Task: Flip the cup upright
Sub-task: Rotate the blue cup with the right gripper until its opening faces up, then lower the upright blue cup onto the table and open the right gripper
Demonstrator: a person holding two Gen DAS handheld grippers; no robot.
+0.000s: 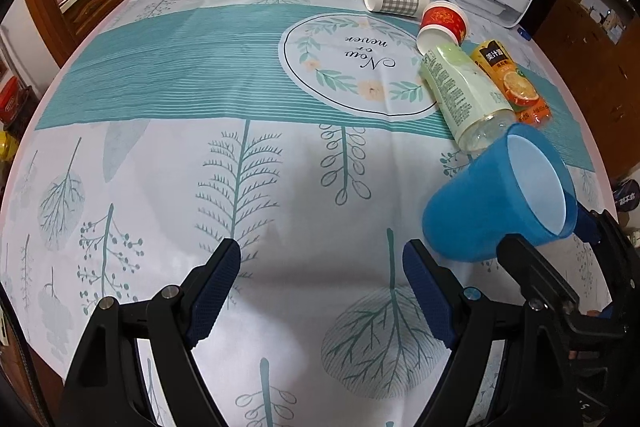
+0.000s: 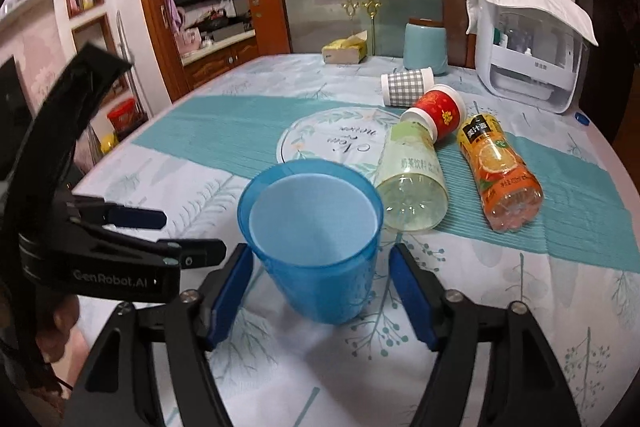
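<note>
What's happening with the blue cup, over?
Right tongs open around blue cup, not squeezing. Left tongs open, empty. Cup mouth-up. Green bottle lies just behind it.

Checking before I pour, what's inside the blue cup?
The blue cup looks empty: only its pale inner wall and bottom show. The near inner wall is hidden behind the rim.

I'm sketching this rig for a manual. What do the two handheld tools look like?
Both match: the left tool and right tool have glossy black plastic arms with silver pivot screws, and their fingers carry dark blue textured pads. Seen from the right wrist view, the left tool's curved black body bears white "GenRobot.AI" lettering.
</note>
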